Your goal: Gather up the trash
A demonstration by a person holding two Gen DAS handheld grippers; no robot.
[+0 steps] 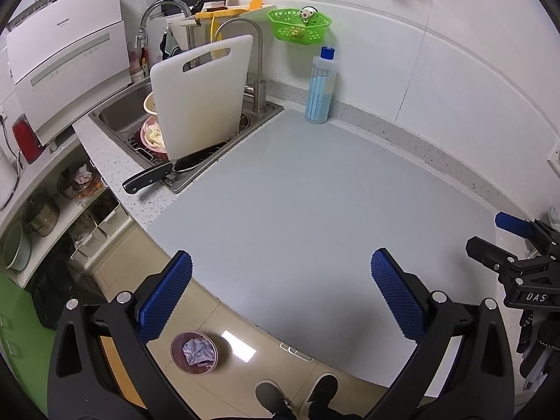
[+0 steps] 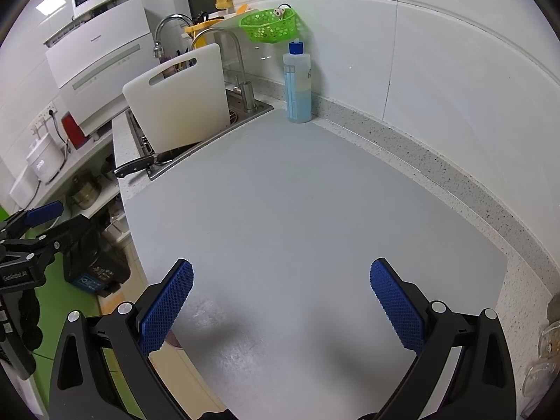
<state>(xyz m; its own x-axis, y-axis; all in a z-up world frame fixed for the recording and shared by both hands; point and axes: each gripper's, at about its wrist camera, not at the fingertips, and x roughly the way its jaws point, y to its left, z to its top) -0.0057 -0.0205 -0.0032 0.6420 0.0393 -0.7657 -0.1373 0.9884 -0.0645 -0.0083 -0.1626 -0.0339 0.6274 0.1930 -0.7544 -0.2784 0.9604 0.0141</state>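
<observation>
Grey mat (image 1: 315,203) lay bare beneath both my spread, empty grippers, left (image 1: 280,294) and right (image 2: 281,297), the crumpled trash (image 1: 197,350) seemingly already in the floor bin (image 1: 175,344), so I judged one careful counter scan wisest.

The mat (image 1: 315,210) covering the counter (image 1: 437,147) is showing pale grey, while the counter itself is showing white speckled with dark flecks. The cutting board (image 1: 199,98) is showing plain white, the basket (image 1: 299,24) bright green, and the bottle (image 1: 320,87) pale blue under a darker blue cap. The pads (image 1: 164,297) are showing blue with a dotted texture. The bin (image 1: 194,351) on the floor is looking maroon, perhaps holding pale crumpled paper (image 1: 197,350).
</observation>
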